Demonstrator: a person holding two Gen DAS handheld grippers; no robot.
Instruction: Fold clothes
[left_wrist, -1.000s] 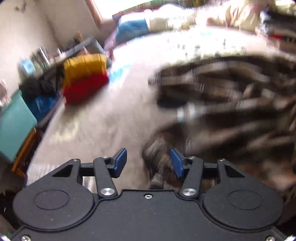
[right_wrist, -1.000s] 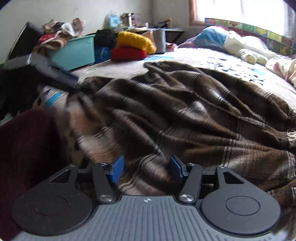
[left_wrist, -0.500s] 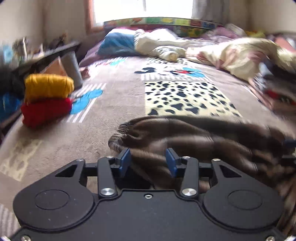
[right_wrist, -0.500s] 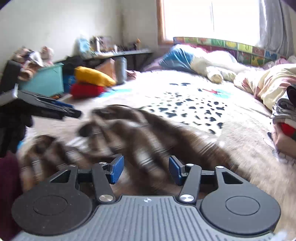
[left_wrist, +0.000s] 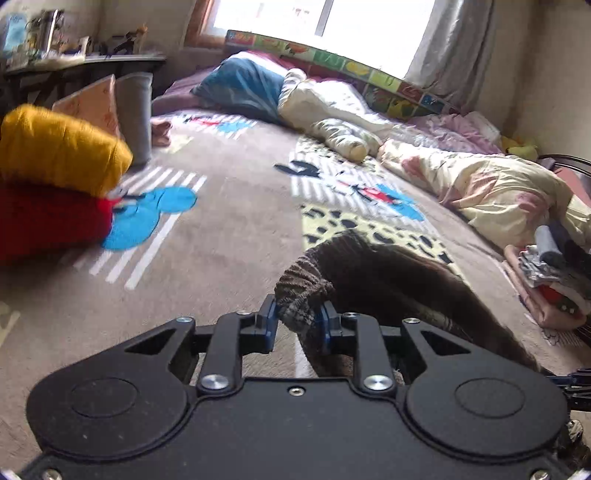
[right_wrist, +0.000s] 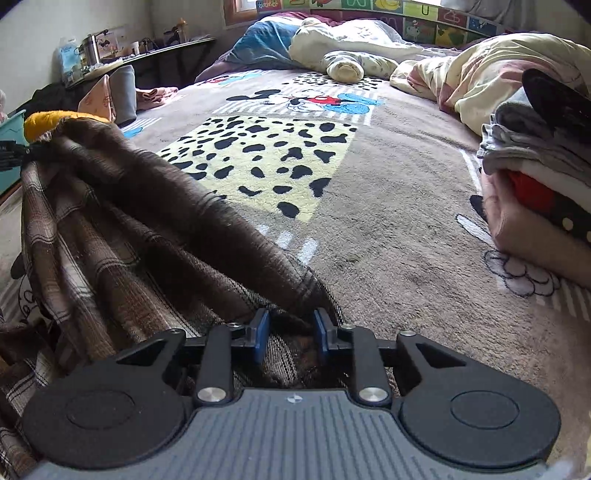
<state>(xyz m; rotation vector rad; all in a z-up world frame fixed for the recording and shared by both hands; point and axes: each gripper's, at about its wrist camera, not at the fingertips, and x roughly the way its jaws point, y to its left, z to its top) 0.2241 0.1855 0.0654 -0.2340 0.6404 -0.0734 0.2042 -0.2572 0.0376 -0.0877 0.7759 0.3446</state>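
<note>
Both grippers clamped on a brown plaid garment above the bed

No writing was legible. The woven plaid garment (right_wrist: 122, 236) hung in soft folds over the plush cartoon-print bedspread (right_wrist: 388, 206). The left gripper (left_wrist: 297, 321) pinched a bunched ribbed edge; the right gripper (right_wrist: 290, 334), narrowly parted, gripped the cloth's other end.

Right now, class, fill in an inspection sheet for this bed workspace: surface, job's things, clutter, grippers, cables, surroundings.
Surface: cartoon-print bedspread, mostly bare in the middle.
Job's things: brown plaid garment, bunched, stretched between both grippers.
Clutter: yellow roll atop red roll; folded stack; rumpled cream quilt; blue pillow.
Grippers: left gripper and right gripper each shut on the garment.
Cables: nothing seen.
Surroundings: window; crowded side table.
</note>
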